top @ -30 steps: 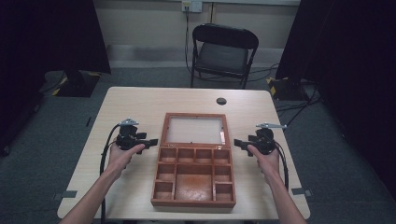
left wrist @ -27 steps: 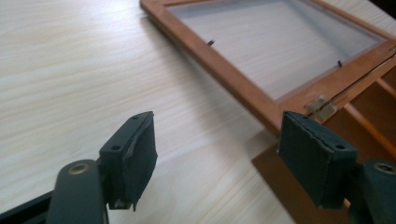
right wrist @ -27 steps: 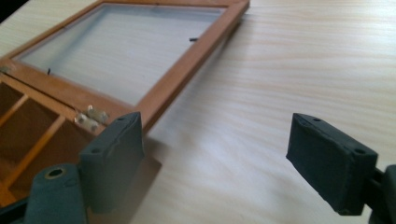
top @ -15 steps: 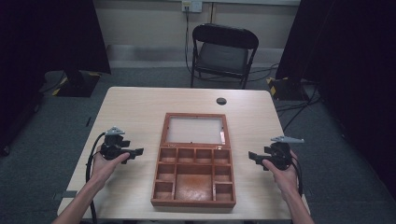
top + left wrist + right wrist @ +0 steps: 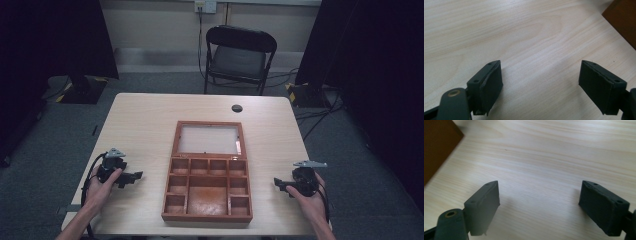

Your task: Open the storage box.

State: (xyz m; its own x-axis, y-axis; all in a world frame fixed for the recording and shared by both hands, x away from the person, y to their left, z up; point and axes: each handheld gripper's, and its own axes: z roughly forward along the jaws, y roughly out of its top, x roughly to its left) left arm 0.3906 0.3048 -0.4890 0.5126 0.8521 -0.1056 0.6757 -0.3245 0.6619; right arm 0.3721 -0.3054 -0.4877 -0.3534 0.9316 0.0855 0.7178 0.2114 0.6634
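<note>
I hold the left gripper [image 5: 131,176] near the desk's [image 5: 150,125] left edge, its fingers [image 5: 489,85] wide apart over bare wood and holding nothing. The right gripper [image 5: 279,183] sits near the right edge, fingers [image 5: 484,206] wide too, also holding nothing. The open wooden compartment box [image 5: 208,186] lies between them at the front edge, with free desk on both its sides.
</note>
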